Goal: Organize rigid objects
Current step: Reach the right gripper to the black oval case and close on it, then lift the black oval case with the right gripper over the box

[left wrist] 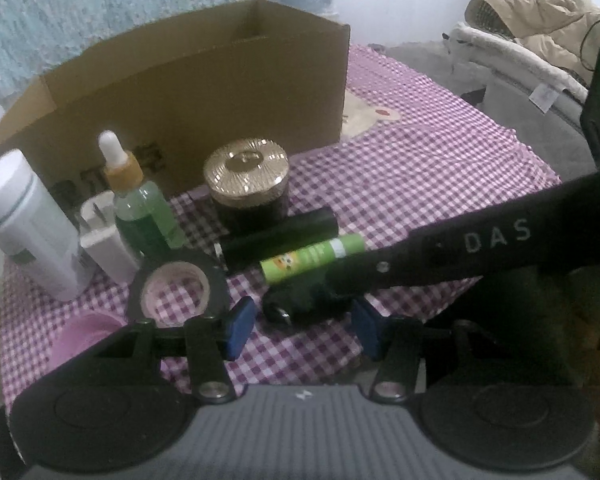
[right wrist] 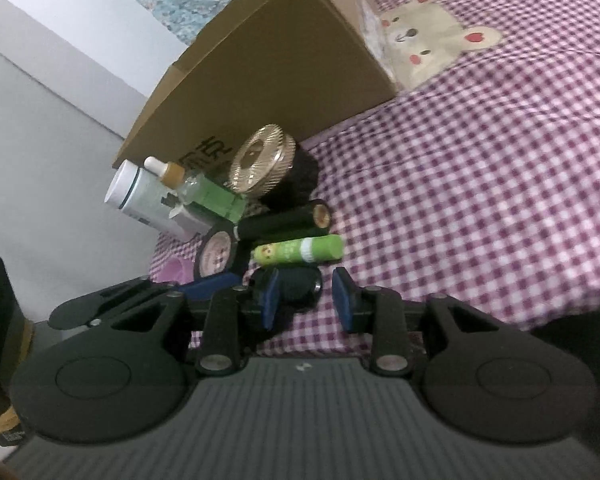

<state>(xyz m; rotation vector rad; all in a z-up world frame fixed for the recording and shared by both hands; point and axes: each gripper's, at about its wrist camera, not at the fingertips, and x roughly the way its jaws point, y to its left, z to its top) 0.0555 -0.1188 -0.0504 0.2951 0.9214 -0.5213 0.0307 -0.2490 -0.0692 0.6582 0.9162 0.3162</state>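
Several small objects lie on a purple checked cloth before an open cardboard box (left wrist: 204, 80). A small black round object (left wrist: 296, 304) lies nearest, between the blue pads of my open left gripper (left wrist: 304, 328). It also shows in the right wrist view (right wrist: 300, 290), between the blue pads of my open right gripper (right wrist: 306, 300). Behind it lie a green glue stick (left wrist: 312, 258) (right wrist: 298, 250) and a black roll (left wrist: 280, 238) (right wrist: 282, 222). The right gripper's black finger (left wrist: 440, 256) reaches in from the right.
A gold-lidded jar (left wrist: 246, 178), a green dropper bottle (left wrist: 140, 200), a white charger plug (left wrist: 104, 236), a white tube (left wrist: 24, 220), a black tape ring (left wrist: 176, 288) and a pink cup (left wrist: 84, 336) stand at the left. A coat-covered bed (left wrist: 540, 40) is at the far right.
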